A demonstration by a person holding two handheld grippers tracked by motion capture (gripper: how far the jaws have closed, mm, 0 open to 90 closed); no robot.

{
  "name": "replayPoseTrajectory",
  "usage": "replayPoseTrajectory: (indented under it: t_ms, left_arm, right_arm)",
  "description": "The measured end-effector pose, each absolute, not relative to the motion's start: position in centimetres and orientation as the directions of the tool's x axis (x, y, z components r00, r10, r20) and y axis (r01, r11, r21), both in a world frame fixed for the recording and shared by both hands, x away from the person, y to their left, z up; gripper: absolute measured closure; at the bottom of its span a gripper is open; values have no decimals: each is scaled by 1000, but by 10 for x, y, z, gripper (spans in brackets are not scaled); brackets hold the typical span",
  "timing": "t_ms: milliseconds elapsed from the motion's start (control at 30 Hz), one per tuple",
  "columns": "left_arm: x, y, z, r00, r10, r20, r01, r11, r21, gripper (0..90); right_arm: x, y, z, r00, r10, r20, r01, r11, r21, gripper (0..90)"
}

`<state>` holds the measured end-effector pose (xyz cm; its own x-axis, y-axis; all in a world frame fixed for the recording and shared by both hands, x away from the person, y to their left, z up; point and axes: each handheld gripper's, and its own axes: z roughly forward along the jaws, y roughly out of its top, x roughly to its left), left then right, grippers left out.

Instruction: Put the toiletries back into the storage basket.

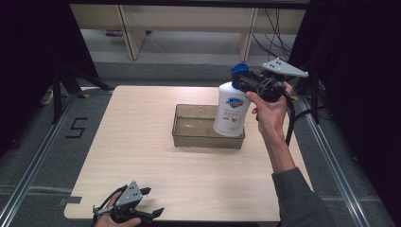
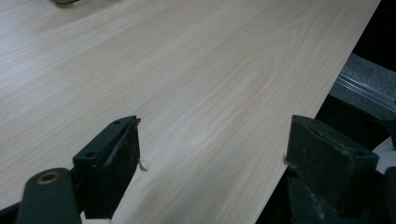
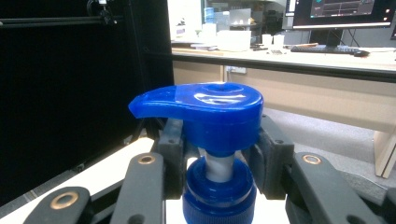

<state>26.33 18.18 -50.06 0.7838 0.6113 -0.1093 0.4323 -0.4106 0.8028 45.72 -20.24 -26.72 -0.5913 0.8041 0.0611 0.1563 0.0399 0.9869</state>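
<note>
Nearest the camera in the high view, the left gripper [image 1: 142, 204] rests in the person's hand at the near edge of the pale wood-grain desk [image 1: 142, 142], its black jaws wide apart with bare desktop between them; it looks parked there, out of the way, while the other hand works. Farther off, the right gripper [image 1: 248, 82] has its jaws clamped on the neck of a white plastic pump bottle with a blue pump head [image 1: 231, 106], just under the blue spout [image 3: 205, 105]. That grip under the pump head probably lets the bottle hang upright without slipping. The bottle is held over the right end of a clear, shallow rectangular plastic tray [image 1: 189, 137] that sits on the desk's far half; whether its base touches the tray floor I cannot tell. Black curtains flank the desk, grey floor and rails run beside it, and pale furniture legs stand beyond. The right gripper view shows a long bench with a monitor and clutter.
</note>
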Motion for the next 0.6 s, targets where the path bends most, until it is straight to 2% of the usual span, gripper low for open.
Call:
replayPoseTrajectory:
  t_ms: [600]
  left_arm:
    - [263, 182, -500, 782, 613, -112, 438, -413, 798, 172]
  right_arm:
    - [470, -202, -285, -592, 803, 71, 172, 40, 984, 614]
